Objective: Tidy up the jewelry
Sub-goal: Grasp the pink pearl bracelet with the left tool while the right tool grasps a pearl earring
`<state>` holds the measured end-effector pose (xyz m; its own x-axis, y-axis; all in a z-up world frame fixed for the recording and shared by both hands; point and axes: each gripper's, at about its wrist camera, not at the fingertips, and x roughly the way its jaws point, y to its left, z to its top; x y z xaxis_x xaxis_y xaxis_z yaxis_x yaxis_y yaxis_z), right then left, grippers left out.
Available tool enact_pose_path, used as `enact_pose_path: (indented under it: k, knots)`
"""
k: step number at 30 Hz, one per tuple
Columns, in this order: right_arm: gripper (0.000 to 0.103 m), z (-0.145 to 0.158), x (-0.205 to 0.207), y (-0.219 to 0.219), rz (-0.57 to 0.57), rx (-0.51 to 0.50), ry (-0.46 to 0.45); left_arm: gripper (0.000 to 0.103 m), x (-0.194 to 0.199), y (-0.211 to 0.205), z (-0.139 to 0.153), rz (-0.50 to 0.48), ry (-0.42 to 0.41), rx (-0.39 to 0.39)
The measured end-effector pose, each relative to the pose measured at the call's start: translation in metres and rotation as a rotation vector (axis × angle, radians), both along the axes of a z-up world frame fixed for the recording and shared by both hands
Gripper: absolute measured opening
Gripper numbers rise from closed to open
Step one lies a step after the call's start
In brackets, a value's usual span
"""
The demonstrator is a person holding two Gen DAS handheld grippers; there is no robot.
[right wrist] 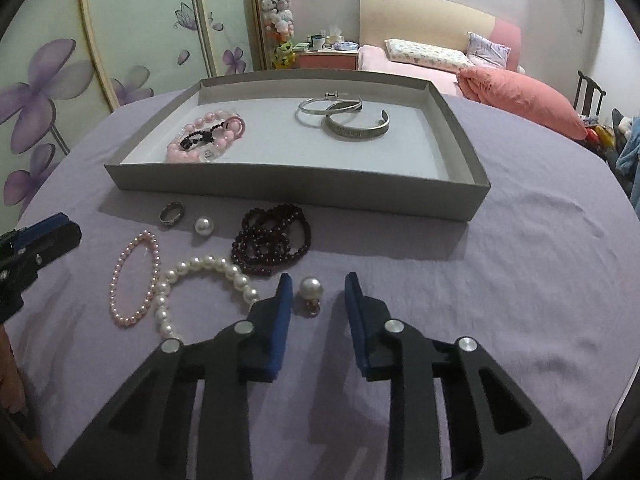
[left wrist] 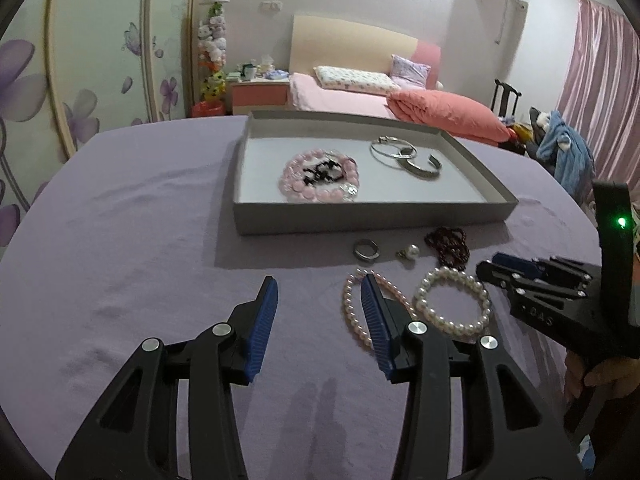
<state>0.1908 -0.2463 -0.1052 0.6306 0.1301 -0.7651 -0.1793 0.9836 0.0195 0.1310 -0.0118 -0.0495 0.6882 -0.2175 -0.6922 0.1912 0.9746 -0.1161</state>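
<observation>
A grey tray (left wrist: 372, 222) (right wrist: 296, 190) on the purple cloth holds pink bead bracelets (left wrist: 320, 176) (right wrist: 208, 136) and silver bangles (left wrist: 408, 156) (right wrist: 344, 118). In front of it lie a silver ring (left wrist: 366, 249) (right wrist: 173, 213), a pearl earring (left wrist: 411, 251) (right wrist: 204, 225), dark red beads (left wrist: 448, 246) (right wrist: 272, 240), a pink pearl bracelet (left wrist: 352, 308) (right wrist: 134, 280) and a white pearl bracelet (left wrist: 452, 300) (right wrist: 200, 288). My left gripper (left wrist: 320, 290) is open, its right finger over the pink bracelet. My right gripper (right wrist: 318, 286) is open around a second pearl earring (right wrist: 311, 292).
The purple cloth (left wrist: 140, 240) covers a round table. My right gripper also shows in the left wrist view (left wrist: 486, 266), beside the white pearls. A bed with a pink pillow (left wrist: 444, 114) and a floral wardrobe (left wrist: 80, 80) stand behind the table.
</observation>
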Motion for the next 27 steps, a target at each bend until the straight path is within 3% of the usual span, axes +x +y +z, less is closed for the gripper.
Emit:
enact_pose_path:
  k: [3,11,17,23,27]
  knots:
    - [0.014,0.001,0.001,0.004,0.005,-0.019,-0.003,0.045,0.000,-0.007,-0.004,-0.017,0.018,0.013]
    - [0.014,0.001,0.005,-0.016,-0.075,-0.005,0.002,0.044,0.000,-0.035,-0.016,-0.065,0.057,0.102]
    - [0.014,0.001,0.005,-0.019,-0.081,-0.006,0.000,0.020,0.006,-0.040,-0.026,-0.052,0.078,0.173]
    - [0.014,0.001,0.005,-0.018,-0.082,-0.001,0.001,0.019,0.019,-0.013,-0.028,0.039,0.079,0.218]
    - [0.014,0.001,0.005,-0.019,-0.082,-0.001,0.001,0.019,0.020,-0.005,-0.027,0.040,0.083,0.202]
